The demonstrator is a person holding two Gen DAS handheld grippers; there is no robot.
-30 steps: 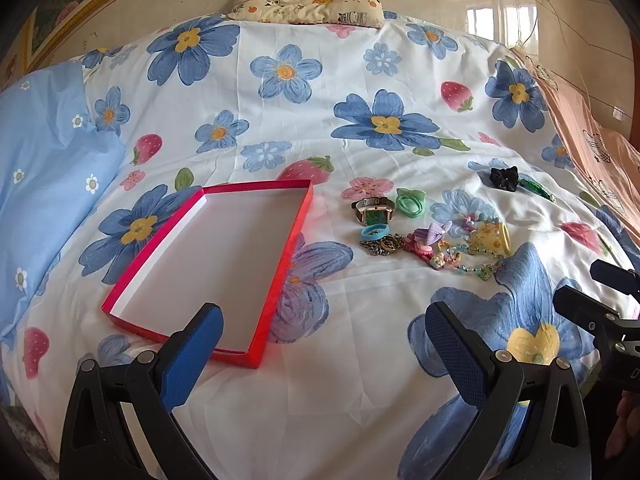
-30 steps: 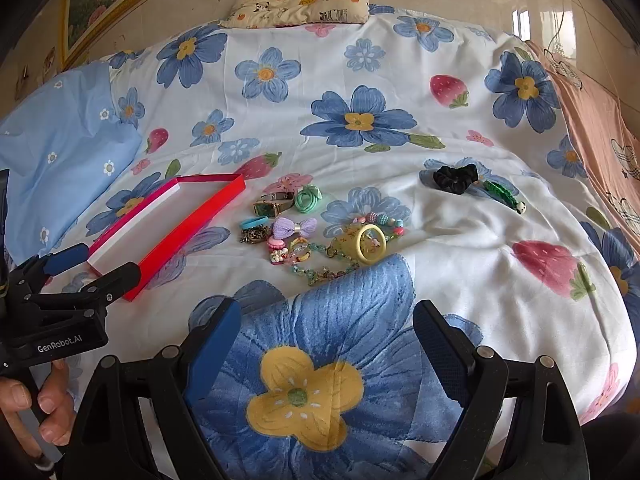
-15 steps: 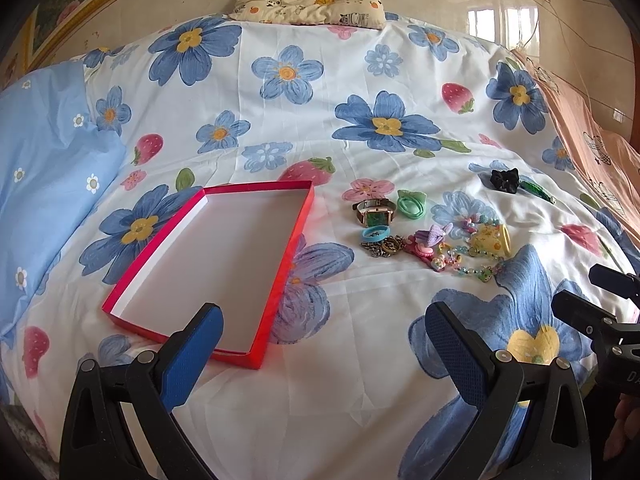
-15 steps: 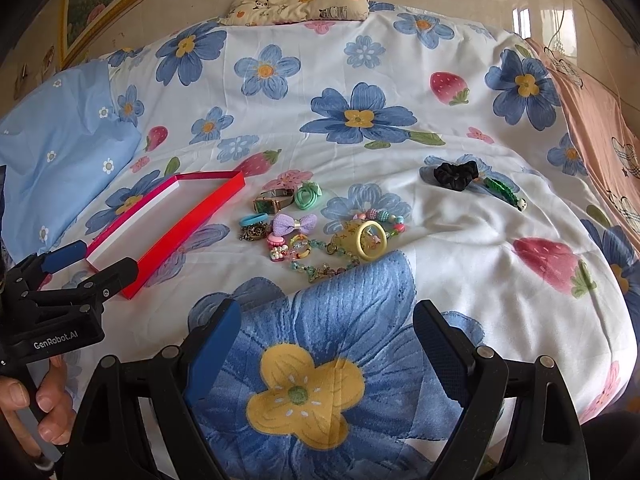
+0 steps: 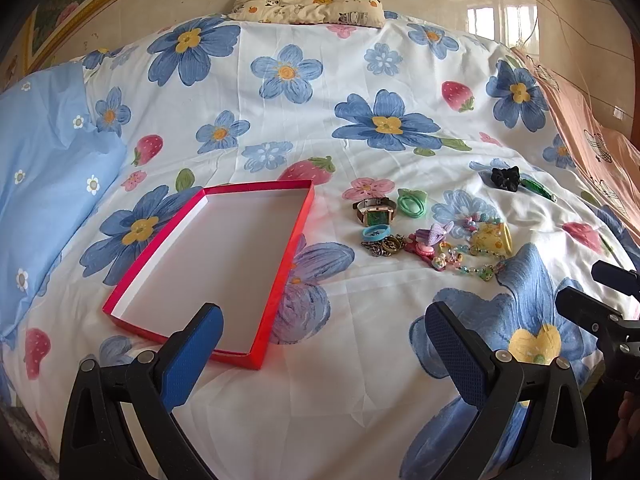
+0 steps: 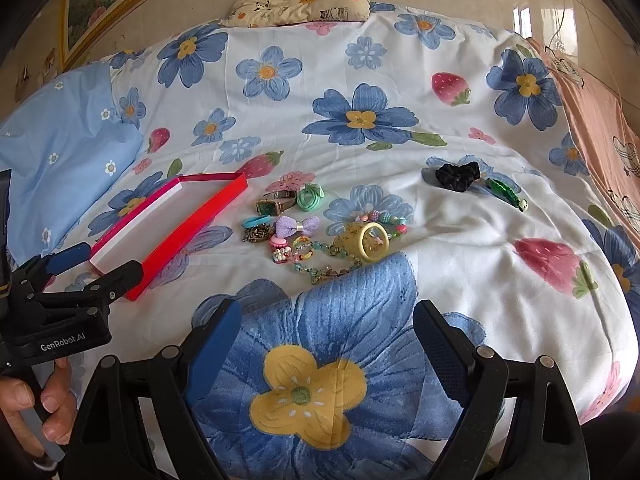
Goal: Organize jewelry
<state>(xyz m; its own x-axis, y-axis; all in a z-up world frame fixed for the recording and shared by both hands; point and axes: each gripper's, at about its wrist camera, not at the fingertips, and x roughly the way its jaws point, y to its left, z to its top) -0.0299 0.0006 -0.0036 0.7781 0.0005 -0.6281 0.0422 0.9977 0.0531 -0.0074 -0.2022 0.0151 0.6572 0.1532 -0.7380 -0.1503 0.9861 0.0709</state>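
A shallow red box with a white inside lies empty on the flowered bedsheet. To its right sits a cluster of jewelry: a green-faced watch, a green hair tie, a blue ring, a purple bow, a bead chain and a yellow bangle. A black scrunchie and a green clip lie further right. My left gripper is open above the box's near corner. My right gripper is open over a big blue flower, short of the cluster.
A panda-print pillow lies at the head of the bed. A light blue pillow is on the left, and a peach blanket runs along the right side. A hand holds the left gripper's handle.
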